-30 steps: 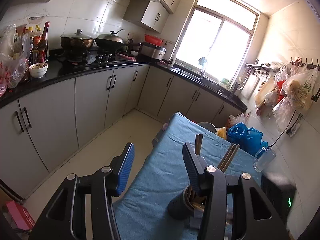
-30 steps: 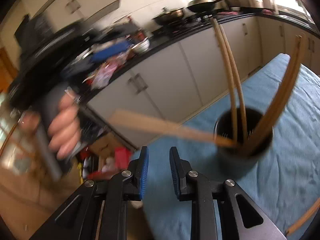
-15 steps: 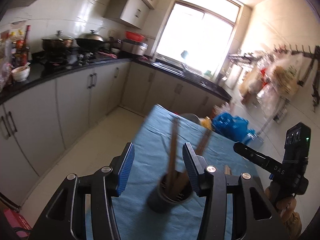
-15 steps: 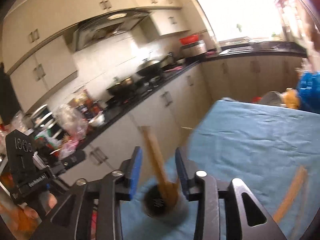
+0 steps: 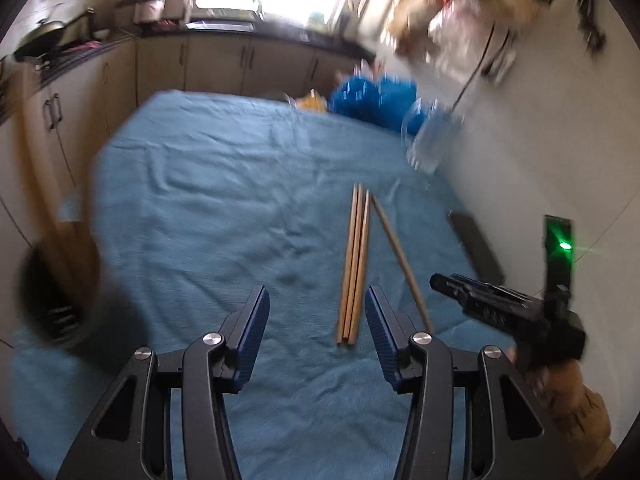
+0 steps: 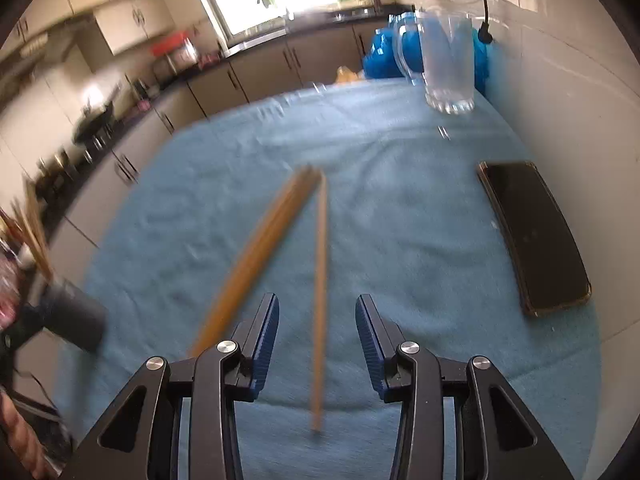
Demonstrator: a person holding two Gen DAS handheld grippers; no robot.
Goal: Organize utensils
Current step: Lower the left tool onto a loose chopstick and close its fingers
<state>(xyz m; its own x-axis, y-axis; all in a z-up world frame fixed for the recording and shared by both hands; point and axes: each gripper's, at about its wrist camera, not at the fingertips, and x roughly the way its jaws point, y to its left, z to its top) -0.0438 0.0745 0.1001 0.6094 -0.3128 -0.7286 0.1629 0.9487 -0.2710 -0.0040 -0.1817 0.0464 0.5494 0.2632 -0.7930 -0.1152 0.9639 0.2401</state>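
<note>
Several wooden chopsticks lie on the blue tablecloth: a tight bundle and one single stick beside it. In the right wrist view the bundle is blurred and the single stick runs between the jaws. A dark utensil holder with chopsticks in it stands at the far left; it also shows in the right wrist view. My left gripper is open and empty, just short of the bundle. My right gripper is open above the single stick.
A clear glass mug stands at the table's far right, with blue bags behind it. A black phone lies near the wall on the right. Kitchen cabinets line the left and back.
Both grippers have swung from the holder toward the loose chopsticks on the cloth. The holder has slid to the left edge of both views. The right gripper's jaws have opened wider.
</note>
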